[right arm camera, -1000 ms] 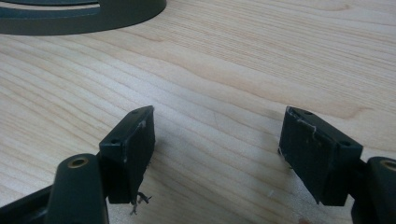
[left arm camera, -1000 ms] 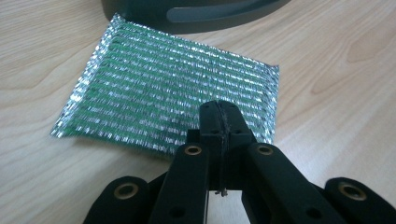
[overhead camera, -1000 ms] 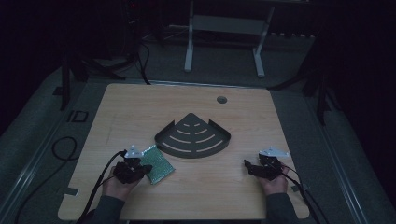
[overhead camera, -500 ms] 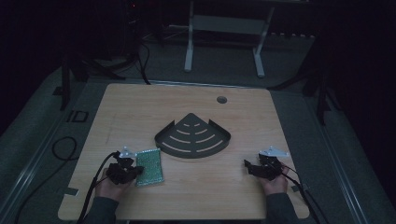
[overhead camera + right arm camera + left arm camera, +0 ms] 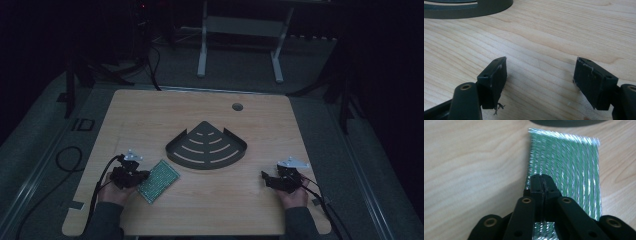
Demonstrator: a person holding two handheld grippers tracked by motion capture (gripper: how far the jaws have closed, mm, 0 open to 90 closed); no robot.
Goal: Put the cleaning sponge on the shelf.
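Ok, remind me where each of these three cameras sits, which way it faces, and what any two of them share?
High view: fixed above the person's side, looking forward and down on the table; forearms, left gripper and right gripper enter from the bottom.
Left gripper view: rides the left gripper, looking along jaws pinching the green board.
Right gripper view: rides the right gripper, jaws apart over bare wood.
Shared: the dark tray shows in all three.

No lettering, label, brand or number can be read anywhere. The green board (image 5: 159, 180) near the worktop's (image 5: 150, 115) front left corner carries only rows of silvery dots, blurred in the left gripper view, and the dark fan-shaped tray (image 5: 206, 148) at the middle bears plain slots, no marks.
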